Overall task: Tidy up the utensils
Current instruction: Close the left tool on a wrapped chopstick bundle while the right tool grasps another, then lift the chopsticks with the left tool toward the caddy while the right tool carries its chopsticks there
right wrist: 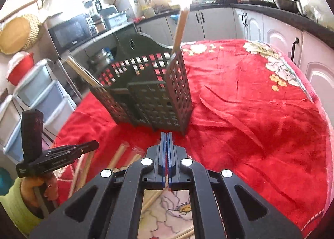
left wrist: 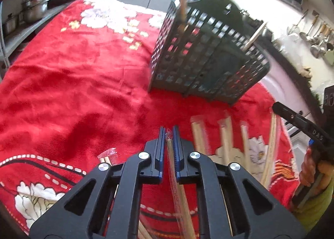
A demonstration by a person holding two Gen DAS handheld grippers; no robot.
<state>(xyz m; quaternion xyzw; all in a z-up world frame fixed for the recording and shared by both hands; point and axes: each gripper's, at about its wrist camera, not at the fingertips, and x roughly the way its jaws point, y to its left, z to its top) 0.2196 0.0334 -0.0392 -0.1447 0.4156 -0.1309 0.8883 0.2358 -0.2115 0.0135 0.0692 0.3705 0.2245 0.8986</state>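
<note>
The left gripper [left wrist: 168,132] has its blue-padded jaws closed on a pair of pale wooden chopsticks in a clear plastic sleeve [left wrist: 174,176]; the sleeve's crimped end pokes out just past the fingertips, and the sticks run back under the jaw linkage. Gripping near one end probably lets the long pair hang clear of the cloth and be tipped upright for the holder.

The right gripper [right wrist: 167,134] shows its jaws pressed together with only a sliver between the pads. A thin pale stick crosses just behind the pads, but whether it is pinched or merely lies on the cloth below cannot be told.

Ahead of both sets of jaws stands the dark green perforated plastic utensil basket [left wrist: 208,57], divided into compartments, resting on the red floral blanket [left wrist: 73,82] that covers the table. A wooden stick [left wrist: 183,3] already stands in one far corner compartment, and another [left wrist: 255,35] leans out over the rim on the opposite side, which suggests the sorting is under way.

To the right of the left jaws, and to the left of the right jaws, several more sleeved chopstick pairs [left wrist: 225,138] lie loose on the blanket, blurred, between the two tools. They appear to be the stock left to load.
</note>
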